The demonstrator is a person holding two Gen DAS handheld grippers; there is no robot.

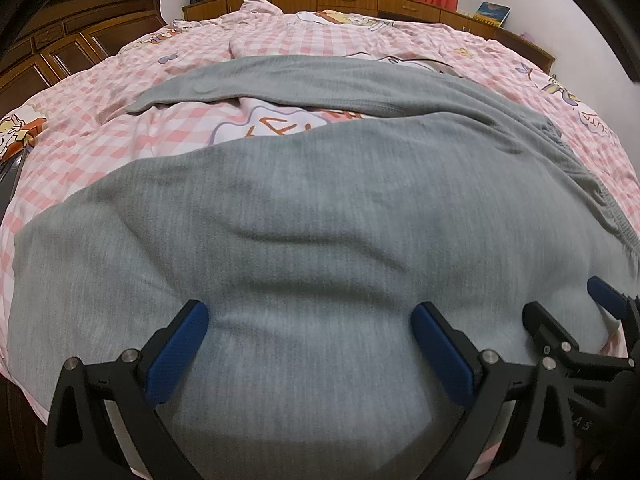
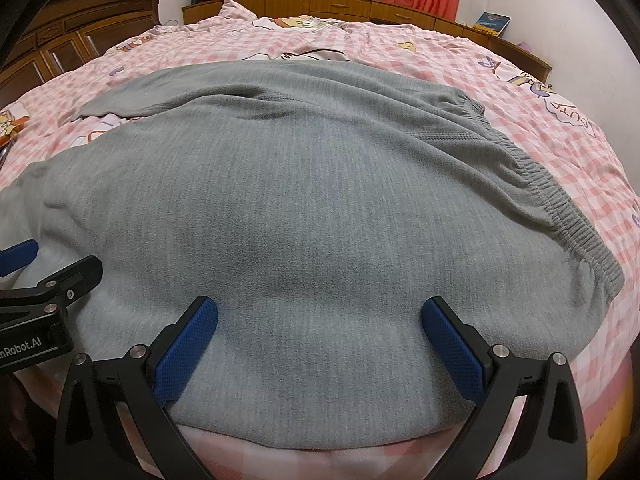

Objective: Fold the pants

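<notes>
I am looking along both grippers at the grey pants [image 2: 312, 184], which are lying spread on the pink checked bedspread [image 2: 520, 92] with their near long edge right at the bed's front side. Their long axis is running across my view: the elastic waistband [image 2: 560, 208] is pointing to the right and the leg ends are trailing off to the left, the far leg [image 1: 224, 84] splaying away from the near one so a wedge of bedspread is showing between them. The left gripper [image 1: 308, 328] is hanging over the near leg, jaws released and wide, nothing between them. The right gripper [image 2: 320, 320] is sitting just beside it, nearer the waistband, jaws likewise released and empty, straddling cloth just inside the near edge. Both pairs of fingers are pointing across the short width of the pants, so I am judging the coming move as gripping the near edge and carrying it over toward the far leg.
</notes>
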